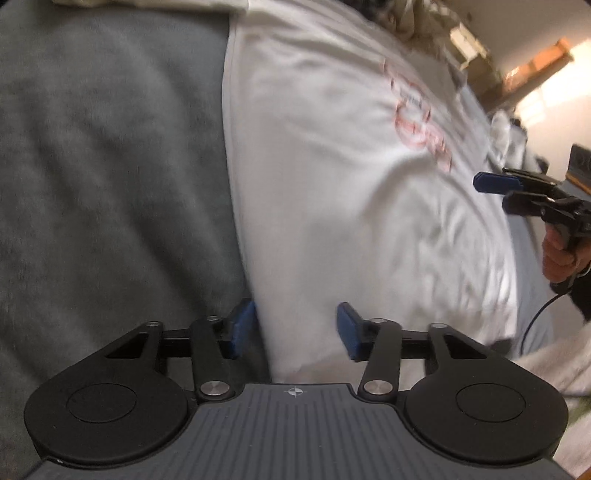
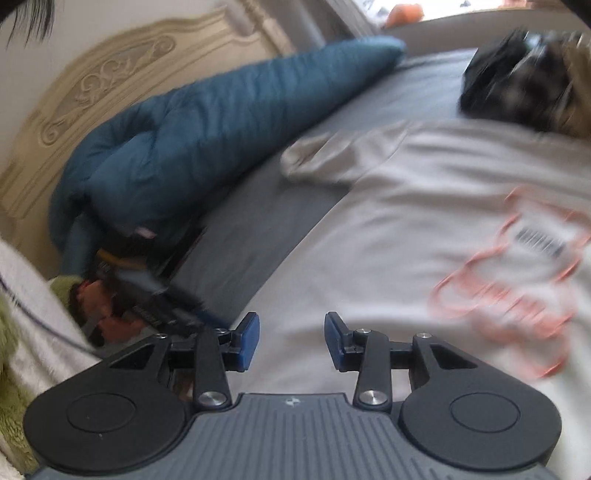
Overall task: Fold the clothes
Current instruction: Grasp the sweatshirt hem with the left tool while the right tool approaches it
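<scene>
Bed (image 1: 92, 166) with grey sheet fills most of both views. Cream carved headboard (image 2: 110, 81) against a pale wall (image 2: 110, 22). Teal duvet (image 2: 207, 122) bunched beside it. Bright daylight from far side of the room (image 1: 543, 99), furniture there too blurred to identify.

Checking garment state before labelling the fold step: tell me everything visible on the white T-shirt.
The white T-shirt is soft knit with a red outlined print and a small barcode-like mark. It lies spread flat, lightly wrinkled, on the grey bed sheet. One short sleeve sticks out over the sheet. A stitched edge runs along its left side in the left wrist view. No jaws grip it; both grippers are above it with gaps empty.
</scene>
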{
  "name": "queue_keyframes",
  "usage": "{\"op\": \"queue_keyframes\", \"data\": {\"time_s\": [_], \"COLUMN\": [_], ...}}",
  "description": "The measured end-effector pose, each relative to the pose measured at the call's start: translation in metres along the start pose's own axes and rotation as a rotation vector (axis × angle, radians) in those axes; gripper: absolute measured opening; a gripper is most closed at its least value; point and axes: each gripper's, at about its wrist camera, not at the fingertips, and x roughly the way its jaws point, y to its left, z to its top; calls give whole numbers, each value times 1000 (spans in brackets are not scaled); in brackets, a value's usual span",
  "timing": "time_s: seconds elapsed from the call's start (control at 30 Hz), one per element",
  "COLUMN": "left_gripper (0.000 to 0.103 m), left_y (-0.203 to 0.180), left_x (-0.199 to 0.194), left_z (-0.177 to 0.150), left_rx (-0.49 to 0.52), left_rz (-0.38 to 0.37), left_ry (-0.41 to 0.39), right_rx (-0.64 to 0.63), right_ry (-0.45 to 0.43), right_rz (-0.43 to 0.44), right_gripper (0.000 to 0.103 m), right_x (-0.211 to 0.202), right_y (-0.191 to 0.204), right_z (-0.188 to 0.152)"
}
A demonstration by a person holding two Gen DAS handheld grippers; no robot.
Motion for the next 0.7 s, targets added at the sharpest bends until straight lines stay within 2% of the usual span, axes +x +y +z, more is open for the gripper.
{"op": "queue_keyframes", "data": {"time_s": [0.1, 0.2, 0.37, 0.7], "left_gripper": [40, 37, 8, 6], "left_y": [4, 10, 22, 29], "left_x": [4, 7, 2, -14], "left_z": [-9, -14, -21, -18], "left_rx": [-46, -133, -272, -501], "left_rz": [-5, -25, -46, -176], "left_ry": [55, 69, 71, 40], "right_rx": [-29, -90, -207, -267], "right_ry": [51, 99, 137, 108], "right_rz": [29, 40, 68, 9], "right_gripper": [41, 41, 41, 43], "right_x": [25, 55, 91, 99], "right_y": [18, 41, 79, 99], "right_z": [-16, -31, -57, -72]}}
